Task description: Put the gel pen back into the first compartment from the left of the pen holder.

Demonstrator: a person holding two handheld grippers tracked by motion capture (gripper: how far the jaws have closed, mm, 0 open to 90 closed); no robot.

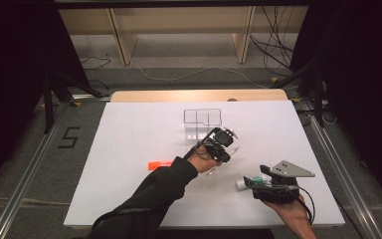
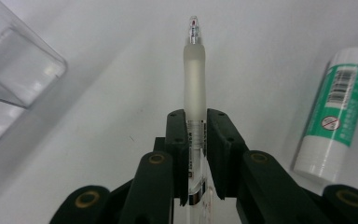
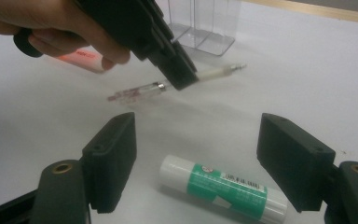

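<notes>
My left gripper [image 2: 196,116] is shut on a clear pen [image 2: 194,74] with a frosted grip, its tip pointing away from the jaws. In the right gripper view the pen [image 3: 214,73] hangs just above the white table, clamped in the left gripper [image 3: 184,79]. From above, the left gripper [image 1: 226,149] sits near the table's middle, in front of a clear divided box [image 1: 202,123]. My right gripper [image 3: 200,154] stands open, with a green-and-white glue stick [image 3: 223,186] lying on the table between its jaws, untouched. The glue stick [image 1: 242,183] shows beside the right gripper [image 1: 252,182].
An orange marker [image 1: 159,165] lies left of the left hand on the white table [image 1: 129,149]. The clear box's corner [image 2: 23,65] stands at the upper left of the left gripper view. A wooden edge [image 1: 199,95] borders the table's far side.
</notes>
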